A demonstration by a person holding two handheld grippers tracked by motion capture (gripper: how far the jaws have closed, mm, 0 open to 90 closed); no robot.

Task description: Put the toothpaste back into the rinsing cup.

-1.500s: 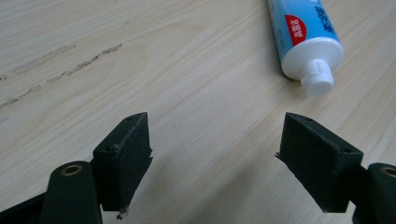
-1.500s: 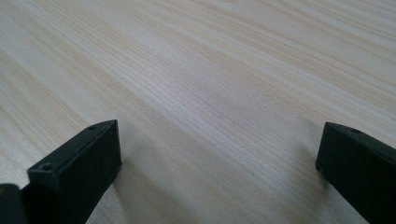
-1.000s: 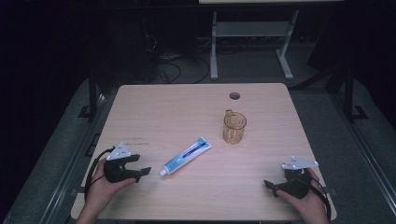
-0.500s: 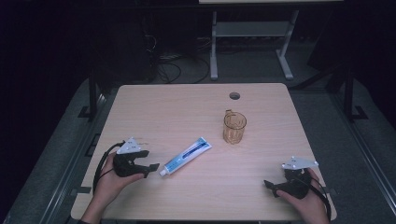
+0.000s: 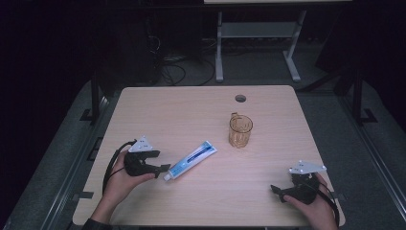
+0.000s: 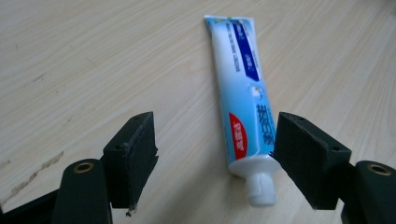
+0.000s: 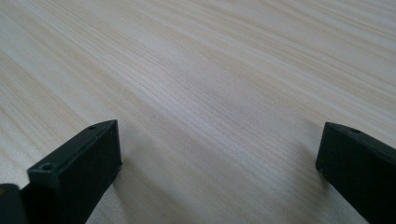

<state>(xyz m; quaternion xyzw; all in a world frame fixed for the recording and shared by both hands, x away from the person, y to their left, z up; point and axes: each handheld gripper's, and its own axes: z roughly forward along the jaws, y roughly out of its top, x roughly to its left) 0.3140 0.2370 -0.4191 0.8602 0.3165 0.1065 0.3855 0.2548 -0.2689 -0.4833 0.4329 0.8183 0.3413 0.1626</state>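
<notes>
The pale wooden table [image 5: 191, 110] spreads out in front of me, with a round cable hole [image 5: 240, 98] near its far edge. Right of the middle stands an amber see-through mug [image 5: 240, 131], upright, well apart from both my hands. Nearer to me, left of centre, the blue-and-white toothpaste tube [image 5: 190, 160] lies flat and slantwise — its white cap toward my left gripper [image 5: 162, 168], its crimped end angled toward the mug. My left gripper sits at the cap end, jaws spread; in the left gripper view the tube [image 6: 243, 102] lies between them, well over to one side, with the cap [image 6: 259, 184] just beside that jaw, and I cannot tell whether that jaw touches the tube. My right gripper [image 5: 276, 189] rests low at the table's near right corner — jaws wide apart over bare wood [image 7: 210, 93], far from the tube.
</notes>
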